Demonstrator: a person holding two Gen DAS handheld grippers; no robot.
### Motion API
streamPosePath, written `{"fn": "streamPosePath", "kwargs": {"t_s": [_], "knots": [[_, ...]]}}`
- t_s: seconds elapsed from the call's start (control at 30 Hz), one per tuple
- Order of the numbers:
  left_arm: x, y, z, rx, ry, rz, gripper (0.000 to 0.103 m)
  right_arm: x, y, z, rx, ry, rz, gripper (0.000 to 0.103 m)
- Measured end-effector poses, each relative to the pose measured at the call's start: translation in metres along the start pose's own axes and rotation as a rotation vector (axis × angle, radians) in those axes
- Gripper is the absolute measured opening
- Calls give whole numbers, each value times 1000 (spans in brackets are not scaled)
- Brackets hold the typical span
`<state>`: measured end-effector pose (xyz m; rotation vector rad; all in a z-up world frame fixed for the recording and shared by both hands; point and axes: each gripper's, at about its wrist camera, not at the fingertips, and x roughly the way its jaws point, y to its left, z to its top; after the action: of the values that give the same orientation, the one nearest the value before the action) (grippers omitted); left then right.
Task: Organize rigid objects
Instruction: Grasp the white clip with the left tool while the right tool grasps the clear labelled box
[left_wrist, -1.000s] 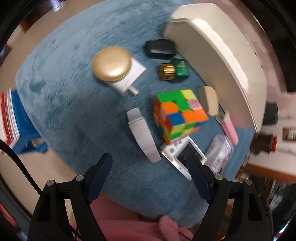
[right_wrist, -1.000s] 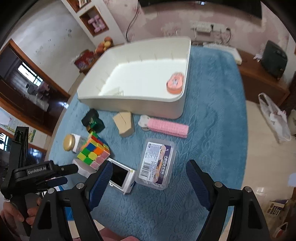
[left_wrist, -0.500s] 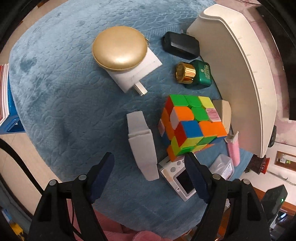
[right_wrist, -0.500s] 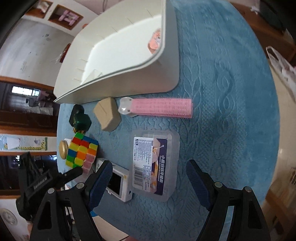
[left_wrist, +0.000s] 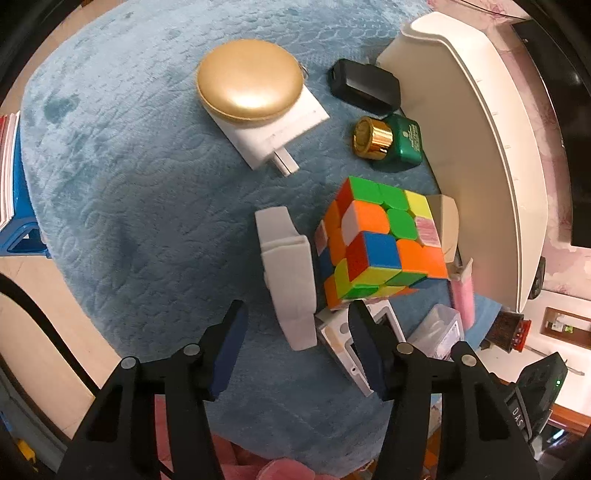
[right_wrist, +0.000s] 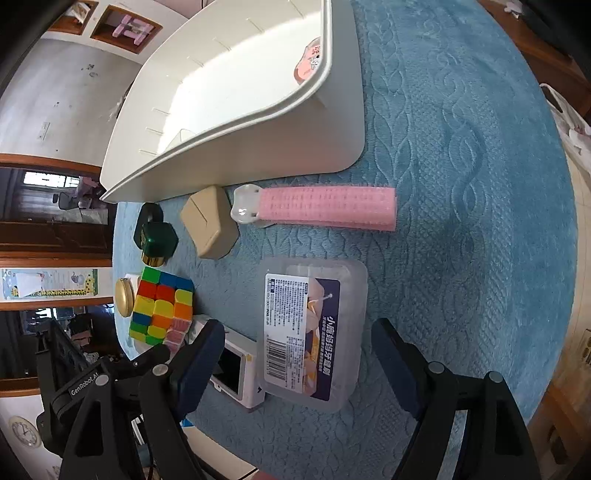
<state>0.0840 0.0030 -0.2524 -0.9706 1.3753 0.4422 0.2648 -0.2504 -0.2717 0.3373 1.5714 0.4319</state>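
On the blue cloth a white flat case (left_wrist: 288, 273) lies beside a colour cube (left_wrist: 380, 243). My left gripper (left_wrist: 295, 332) hangs over the case's near end. Its jaws are closing, with the case between them and a gap on each side. A small white camera (left_wrist: 354, 339) sits under the right finger. My right gripper (right_wrist: 299, 354) is open around a clear labelled plastic box (right_wrist: 314, 332) and does not press on it. The white bin (right_wrist: 258, 140) holds a pink round item (right_wrist: 310, 62).
A pink comb (right_wrist: 325, 208), beige block (right_wrist: 210, 225) and green gold-capped bottle (left_wrist: 391, 142) lie along the bin's wall. Farther off are a gold compact (left_wrist: 251, 85) on a white charger (left_wrist: 273, 136) and a black item (left_wrist: 365, 88). The table edge is close below both grippers.
Both grippers have sunk toward the table and rolled. The left jaws have narrowed around the white case. The clear box now lies between the right fingers.
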Motion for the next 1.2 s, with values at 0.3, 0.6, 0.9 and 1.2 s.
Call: {"fn": "streamPosePath", "kwargs": {"t_s": [0.3, 0.6, 0.9, 1.2], "knots": [[1, -6, 6, 3, -8, 23, 60, 0, -7, 3, 5, 14, -17, 82], [-9, 7, 12, -22, -7, 40, 52, 3, -5, 3, 2, 27, -19, 82], [-12, 21, 29, -57, -25, 40, 42, 11, -1, -2, -6, 46, -52, 75], [5, 19, 40, -87, 31, 5, 29, 18, 8, -2, -17, 39, -96, 74]]}}
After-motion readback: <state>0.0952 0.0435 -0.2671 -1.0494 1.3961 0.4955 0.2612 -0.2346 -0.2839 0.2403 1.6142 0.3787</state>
